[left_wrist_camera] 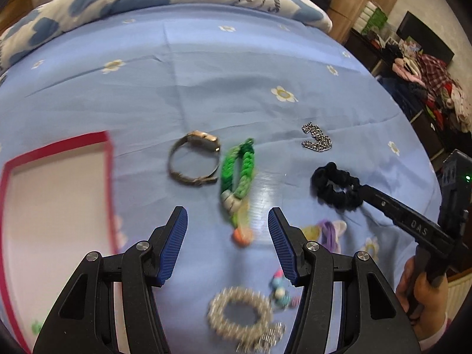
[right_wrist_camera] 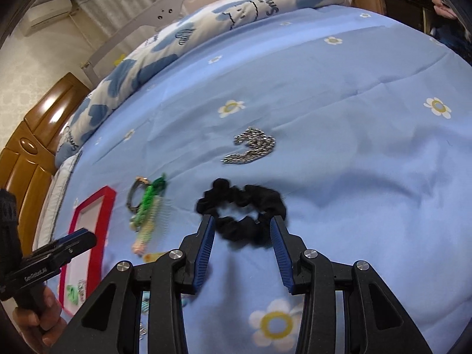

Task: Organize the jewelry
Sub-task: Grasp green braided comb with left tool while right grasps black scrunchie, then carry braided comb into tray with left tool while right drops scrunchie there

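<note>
On the bed (right_wrist_camera: 368, 147), the right claw (right_wrist_camera: 242, 227) is straddling the black scrunchie (right_wrist_camera: 242, 215), jaws released. The scrunchie is looking soft and light; pinching its bunched rim should hold.

Two wrist fisheyes, both angled steeply down at a blue flowered bed from close range.

The left wrist view looks past its own tongs (left_wrist_camera: 227, 230) toward the pillow at the top of the frame, with the red-edged tray (left_wrist_camera: 109, 177) at the left edge and the right tongs entering at the right edge. The right wrist view sits further right, closer over the black scrunchie (right_wrist_camera: 242, 215), with the tray small at lower left. Both share the scrunchie (left_wrist_camera: 336, 188), the silver chain (left_wrist_camera: 317, 140) (right_wrist_camera: 250, 146), the green bracelet (left_wrist_camera: 239, 168) and the watch (left_wrist_camera: 191, 159).
</note>
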